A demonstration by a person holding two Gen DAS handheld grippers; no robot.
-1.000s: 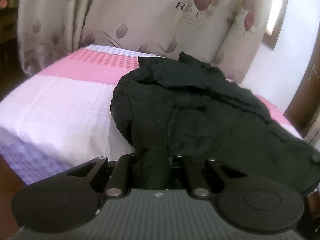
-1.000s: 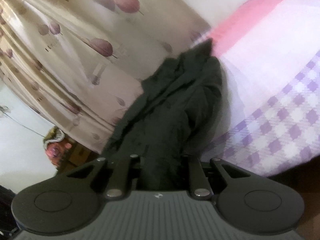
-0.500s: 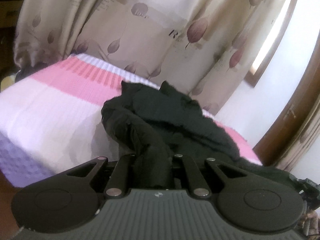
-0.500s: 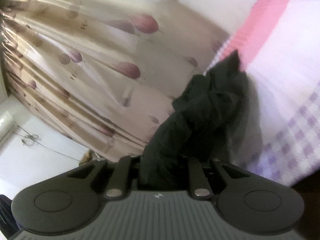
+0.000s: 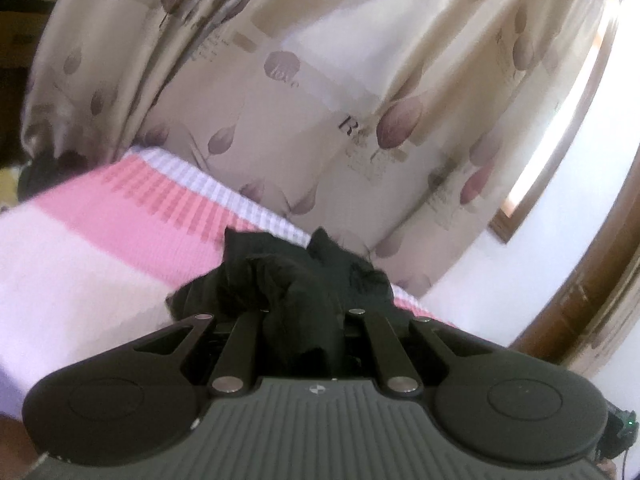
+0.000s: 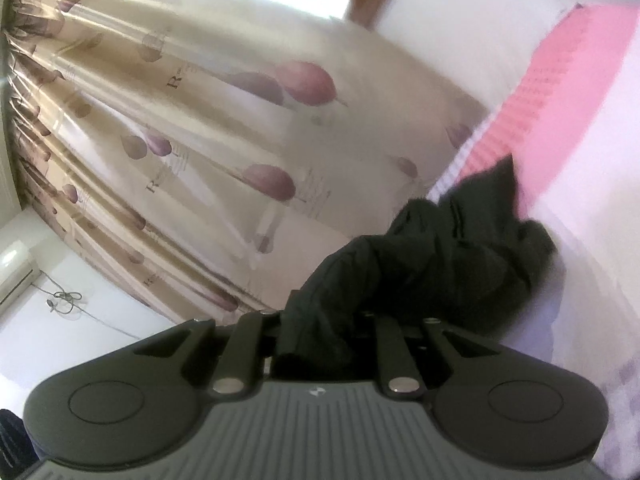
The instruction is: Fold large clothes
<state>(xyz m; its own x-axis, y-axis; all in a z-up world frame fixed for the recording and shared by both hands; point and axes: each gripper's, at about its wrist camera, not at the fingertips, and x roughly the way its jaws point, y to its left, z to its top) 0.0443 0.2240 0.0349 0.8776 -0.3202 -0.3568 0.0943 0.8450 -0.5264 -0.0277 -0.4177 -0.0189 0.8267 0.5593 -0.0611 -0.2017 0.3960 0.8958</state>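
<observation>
1. My left tool (image 5: 302,320) is clamped narrow on a bunch of the black garment (image 5: 288,280).
2. My right tool (image 6: 320,324) pinches another bunch (image 6: 432,256).
3. The garment runs away from both tools, its far end seemingly resting on the bed (image 5: 80,248) near the curtain (image 5: 320,80).

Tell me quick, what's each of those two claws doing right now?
Left gripper: closed on the black garment.
Right gripper: closed on the same black garment.
</observation>
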